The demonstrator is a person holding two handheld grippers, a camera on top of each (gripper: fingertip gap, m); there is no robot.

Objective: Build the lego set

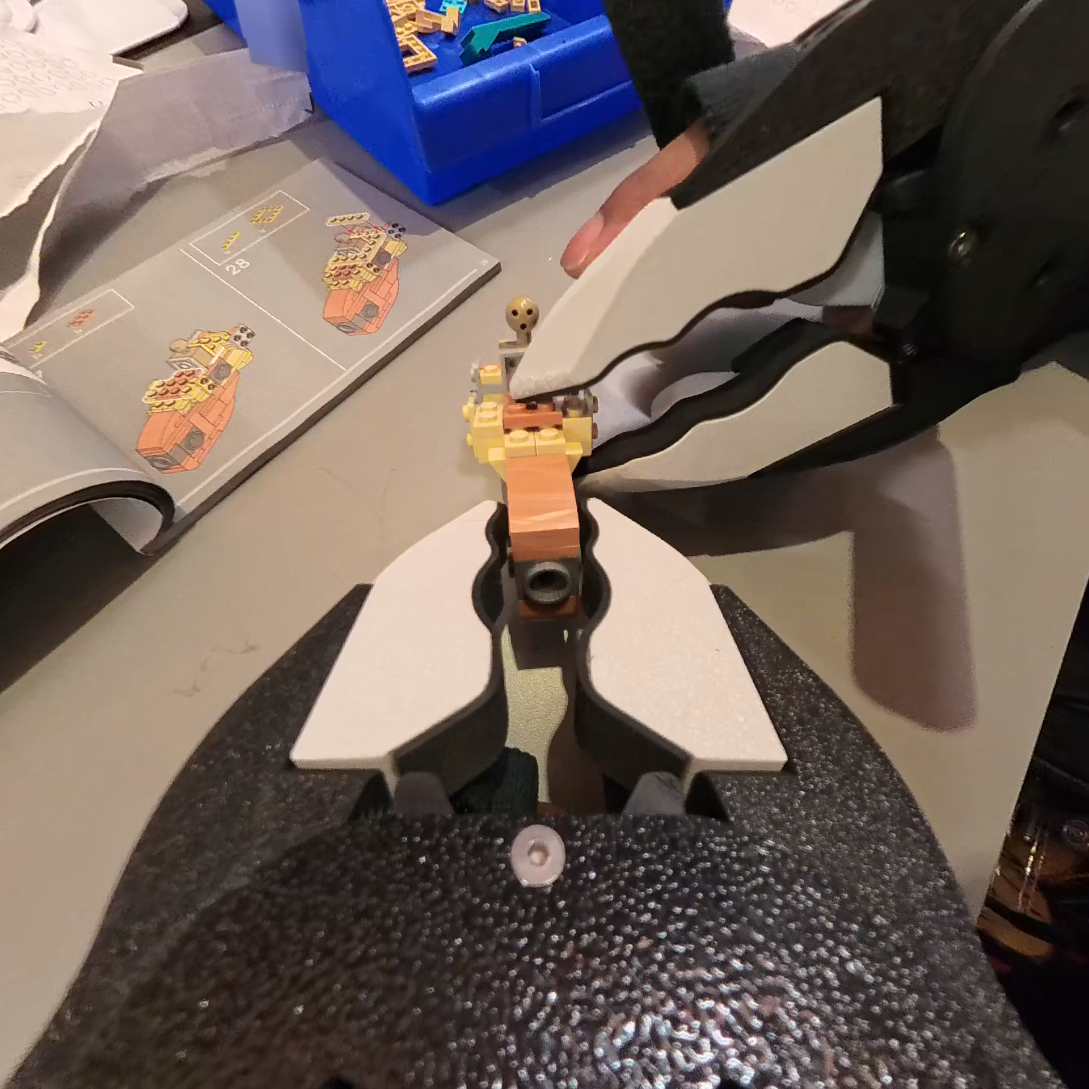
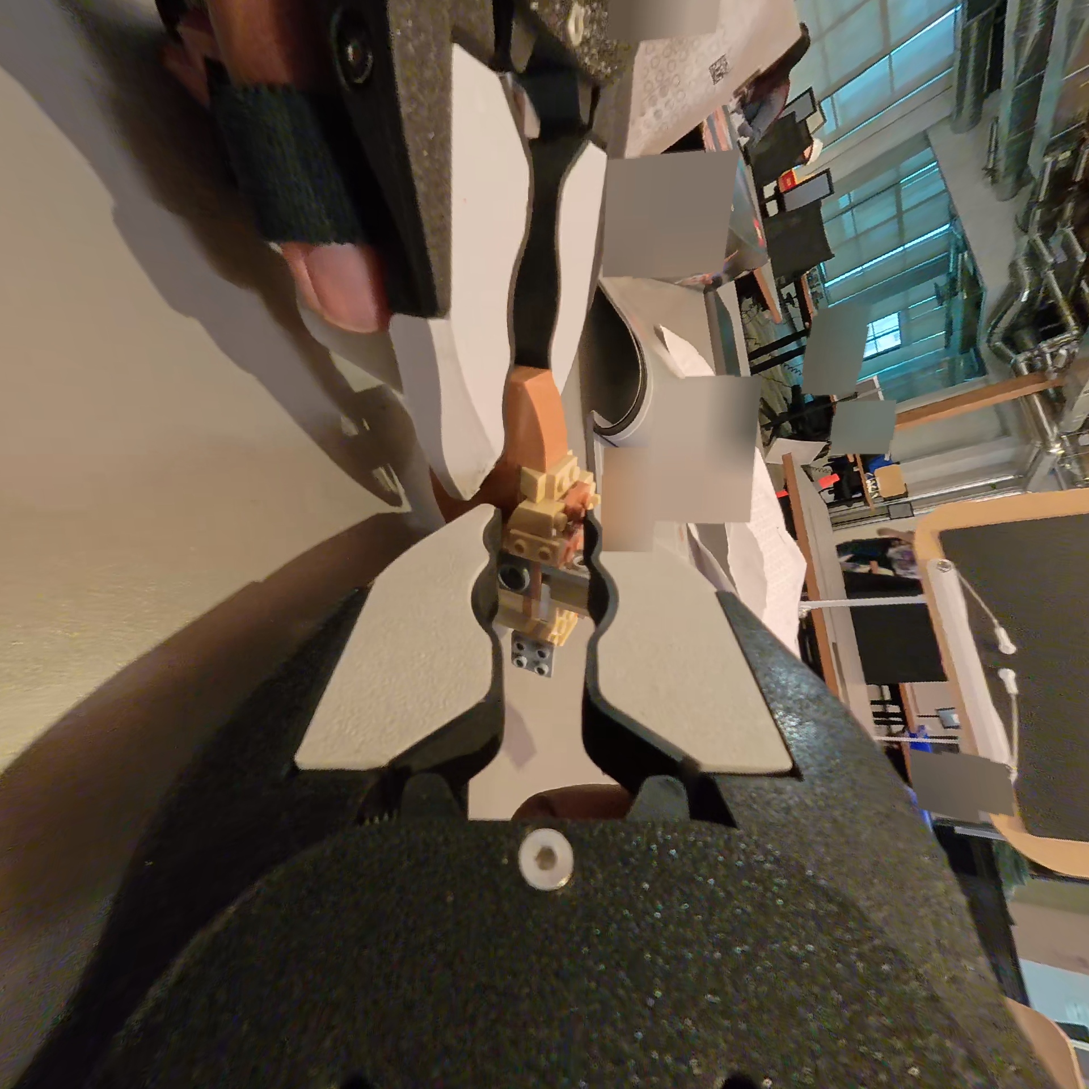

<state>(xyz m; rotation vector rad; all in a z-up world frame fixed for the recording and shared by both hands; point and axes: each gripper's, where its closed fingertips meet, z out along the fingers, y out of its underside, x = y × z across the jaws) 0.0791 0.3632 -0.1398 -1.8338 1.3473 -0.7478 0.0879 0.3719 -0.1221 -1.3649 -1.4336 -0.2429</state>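
A small lego model (image 1: 533, 436) of orange, tan, brown and grey bricks, with a tan ball on a stalk (image 1: 521, 315), is held between both grippers over the grey table (image 1: 353, 589). My left gripper (image 1: 541, 518) is shut on its orange and grey end. My right gripper (image 1: 557, 424) comes in from the upper right and clamps the far tan end from above and below. In the right wrist view my right gripper (image 2: 542, 530) is shut on the tan and grey end of the model (image 2: 533, 530). My left gripper (image 2: 527, 454) comes in from the top and holds the orange end.
An open instruction booklet (image 1: 236, 365) lies left of the model. A blue bin (image 1: 471, 118) with loose bricks (image 1: 424, 35) stands behind it. Crumpled paper (image 1: 47, 118) lies at the far left. A chair (image 2: 1002, 648) and desks show beyond the table. The grippers are tip to tip, or close to it.
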